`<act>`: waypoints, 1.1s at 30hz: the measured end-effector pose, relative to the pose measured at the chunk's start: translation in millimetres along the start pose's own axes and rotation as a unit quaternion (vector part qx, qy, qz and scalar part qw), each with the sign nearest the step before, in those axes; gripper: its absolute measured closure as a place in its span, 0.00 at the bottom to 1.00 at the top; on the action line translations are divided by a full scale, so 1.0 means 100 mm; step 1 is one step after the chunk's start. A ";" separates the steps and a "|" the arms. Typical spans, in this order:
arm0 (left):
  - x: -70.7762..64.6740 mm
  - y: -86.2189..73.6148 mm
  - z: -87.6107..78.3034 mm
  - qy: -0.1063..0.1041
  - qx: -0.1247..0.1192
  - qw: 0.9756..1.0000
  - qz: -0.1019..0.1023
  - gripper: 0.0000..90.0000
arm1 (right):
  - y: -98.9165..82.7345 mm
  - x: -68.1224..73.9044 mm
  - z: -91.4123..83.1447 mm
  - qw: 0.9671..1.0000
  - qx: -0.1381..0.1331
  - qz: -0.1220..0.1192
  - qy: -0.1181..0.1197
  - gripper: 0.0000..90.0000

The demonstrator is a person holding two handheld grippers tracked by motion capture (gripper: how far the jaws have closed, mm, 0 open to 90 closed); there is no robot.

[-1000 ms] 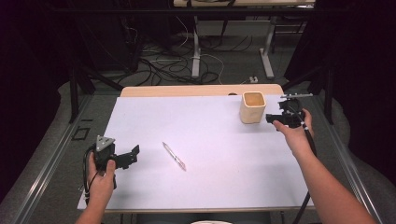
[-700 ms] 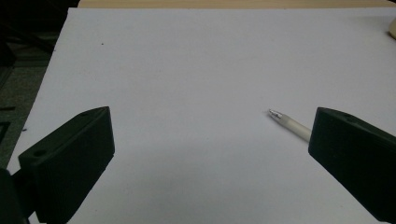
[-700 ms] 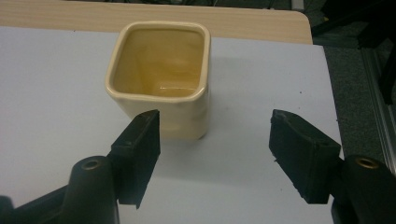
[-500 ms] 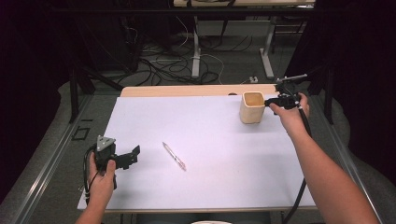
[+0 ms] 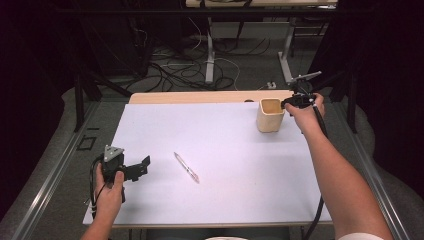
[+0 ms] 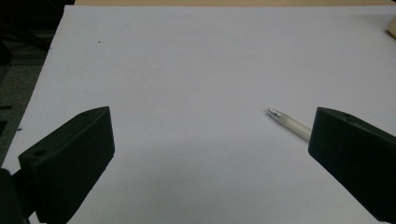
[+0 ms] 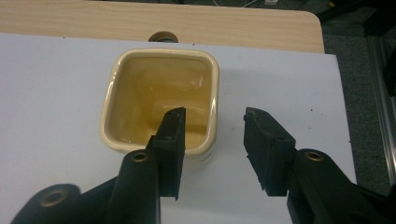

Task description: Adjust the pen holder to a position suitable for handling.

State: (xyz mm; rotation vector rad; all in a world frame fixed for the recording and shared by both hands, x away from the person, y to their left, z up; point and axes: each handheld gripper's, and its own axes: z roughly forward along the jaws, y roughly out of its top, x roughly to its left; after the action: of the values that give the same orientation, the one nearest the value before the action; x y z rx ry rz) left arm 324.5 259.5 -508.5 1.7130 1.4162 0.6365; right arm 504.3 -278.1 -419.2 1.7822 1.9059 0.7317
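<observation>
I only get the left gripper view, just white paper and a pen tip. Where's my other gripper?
Observer: Your right gripper is far off to the right, at a cream square cup.
Operator: Is it holding the cup?
Observer: Not yet. Its jaws have just been closing with one wall of the cup between them, but the pads aren't pressing on it.
Operator: Is anything inside?
Observer: No, the cup looks empty.
</observation>
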 end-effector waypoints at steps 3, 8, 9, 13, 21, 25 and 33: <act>0.01 0.00 0.00 0.001 0.003 1.000 0.001 0.00 | 0.04 0.01 0.08 1.000 0.009 0.009 0.004 0.70; 0.01 0.00 0.00 0.002 0.004 1.000 0.002 0.00 | 0.05 0.02 0.20 1.000 0.017 0.013 0.007 0.73; 0.01 0.00 0.00 0.002 0.004 1.000 0.002 0.00 | 0.05 0.02 0.20 1.000 0.017 0.013 0.007 0.73; 0.01 0.00 0.00 0.003 0.004 1.000 0.000 0.00 | 0.05 0.02 0.32 1.000 0.017 0.007 0.005 0.76; 0.02 -0.01 0.00 0.001 0.004 1.000 0.000 0.00 | 0.05 0.06 0.44 0.999 0.035 0.009 -0.010 0.76; 0.01 -0.01 0.00 0.000 0.004 1.000 0.000 0.00 | 0.04 0.06 0.49 0.999 0.042 0.010 -0.018 0.76; 0.02 -0.01 -0.01 -0.005 0.005 1.000 -0.004 0.00 | 0.02 0.04 0.57 0.997 0.062 0.024 -0.029 0.87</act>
State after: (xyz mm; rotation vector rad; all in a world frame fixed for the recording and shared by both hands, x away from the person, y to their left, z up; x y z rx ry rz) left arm 324.0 261.2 -509.0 1.7150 1.4205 0.6178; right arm 541.6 -269.5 -461.5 1.9093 1.9136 0.5824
